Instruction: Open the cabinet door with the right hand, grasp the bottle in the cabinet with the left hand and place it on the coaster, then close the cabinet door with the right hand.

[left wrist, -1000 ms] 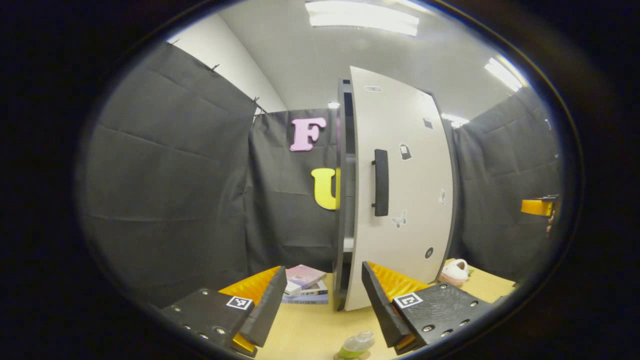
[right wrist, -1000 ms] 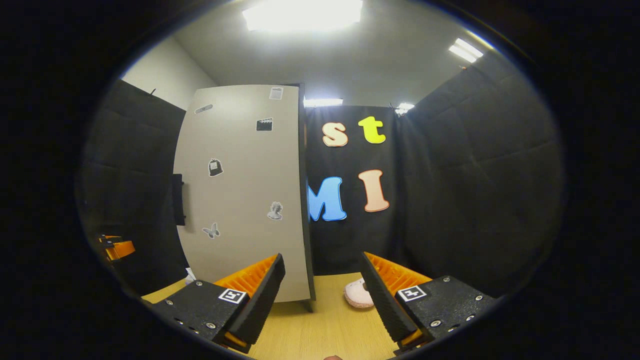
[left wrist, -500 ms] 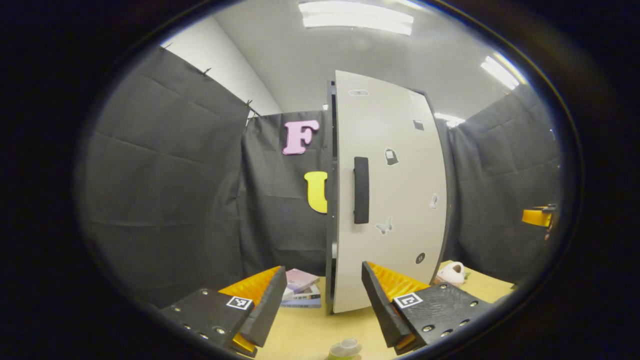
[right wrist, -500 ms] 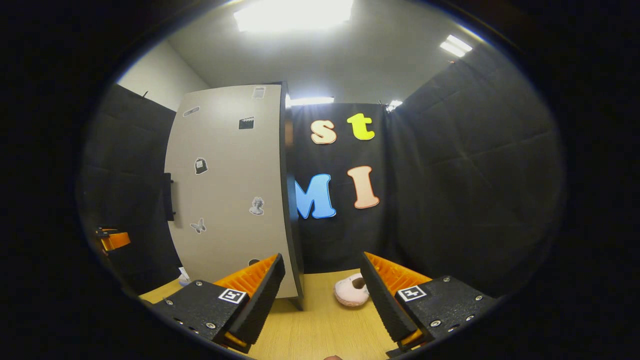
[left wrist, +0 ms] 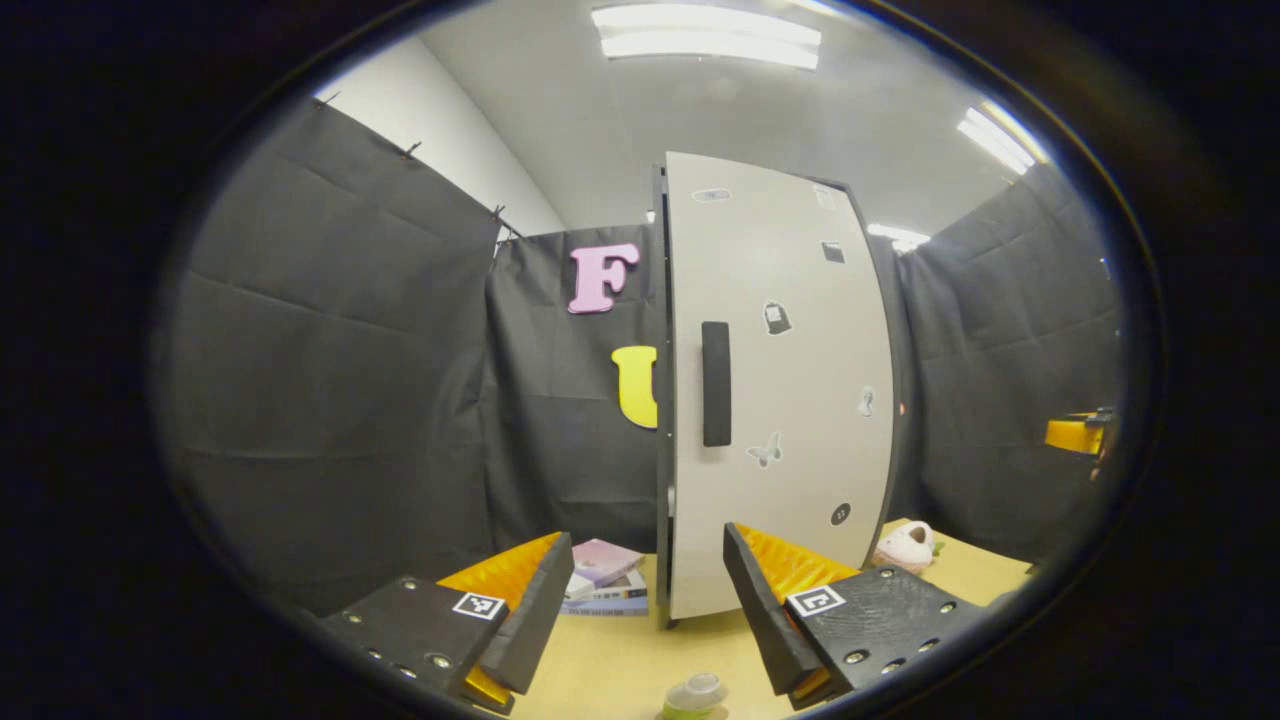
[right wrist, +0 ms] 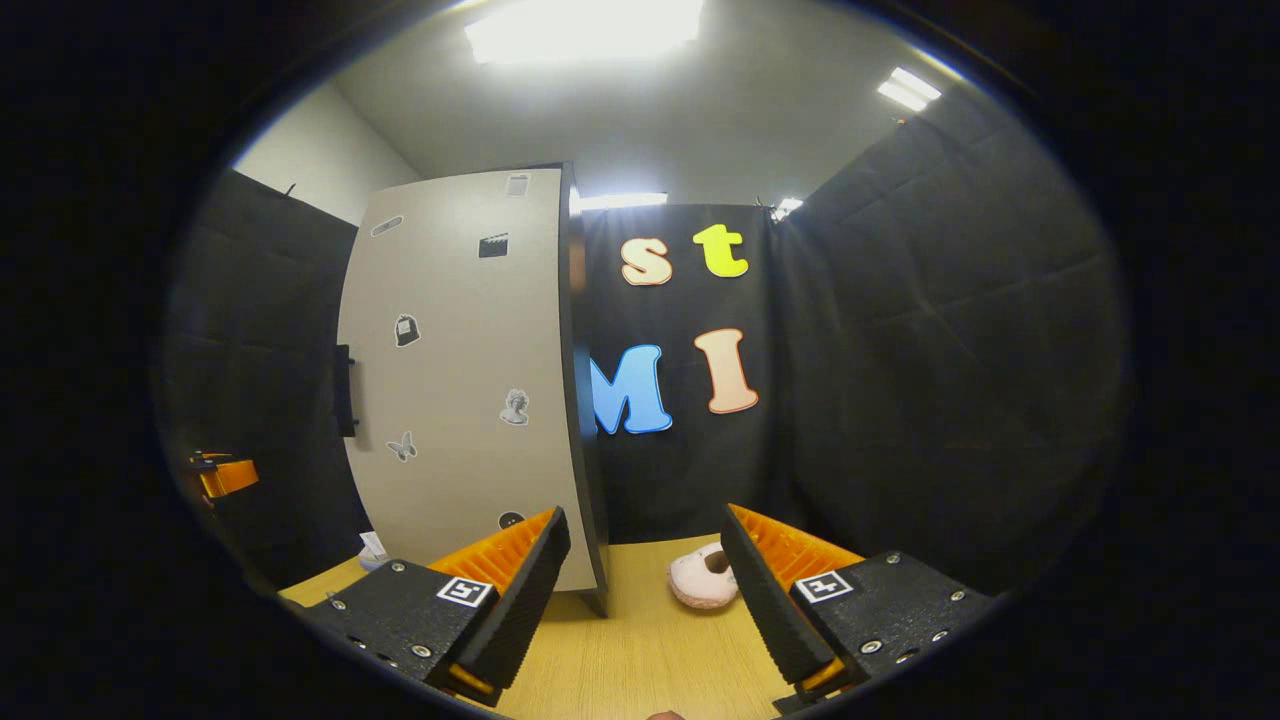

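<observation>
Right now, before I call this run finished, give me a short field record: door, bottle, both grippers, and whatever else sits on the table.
cabinet door: appears shut against the cabinet, no gap visible
handle: black, vertical, nothing gripping it
bottle: out of the cabinet, upright on the table; coaster under it cannot be confirmed
left gripper: open, empty
right gripper: open, empty
books: stacked left of the cabinet
pink plush toy: right of the cabinet
</observation>
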`<action>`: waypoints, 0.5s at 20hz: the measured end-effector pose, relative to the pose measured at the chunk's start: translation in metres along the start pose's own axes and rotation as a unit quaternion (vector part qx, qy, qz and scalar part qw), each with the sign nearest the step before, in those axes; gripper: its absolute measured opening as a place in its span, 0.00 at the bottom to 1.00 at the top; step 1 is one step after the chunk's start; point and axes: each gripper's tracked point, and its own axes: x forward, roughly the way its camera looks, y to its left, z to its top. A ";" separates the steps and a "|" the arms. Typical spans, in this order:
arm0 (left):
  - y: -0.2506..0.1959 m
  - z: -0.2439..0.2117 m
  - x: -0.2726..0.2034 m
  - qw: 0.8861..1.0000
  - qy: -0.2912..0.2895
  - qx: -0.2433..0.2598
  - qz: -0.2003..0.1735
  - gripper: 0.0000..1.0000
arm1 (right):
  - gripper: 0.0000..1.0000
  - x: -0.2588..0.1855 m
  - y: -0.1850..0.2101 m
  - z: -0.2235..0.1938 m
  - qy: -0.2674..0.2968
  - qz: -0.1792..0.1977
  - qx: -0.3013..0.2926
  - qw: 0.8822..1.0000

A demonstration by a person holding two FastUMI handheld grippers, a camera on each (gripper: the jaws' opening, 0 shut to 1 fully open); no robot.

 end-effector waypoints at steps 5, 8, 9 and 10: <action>0.006 0.000 -0.004 1.000 0.000 0.005 0.001 0.91 | 0.94 0.000 0.000 0.000 -0.002 0.003 -0.010 1.000; 0.008 0.002 -0.006 1.000 -0.001 0.008 0.004 0.86 | 0.94 0.002 0.001 0.001 -0.005 0.006 -0.013 1.000; 0.009 0.003 -0.007 1.000 -0.003 0.007 0.005 0.86 | 0.94 0.001 0.002 -0.001 -0.001 0.008 -0.013 1.000; 0.009 0.004 -0.008 1.000 -0.004 0.006 0.005 0.91 | 0.94 0.000 0.002 0.000 0.001 0.008 -0.014 1.000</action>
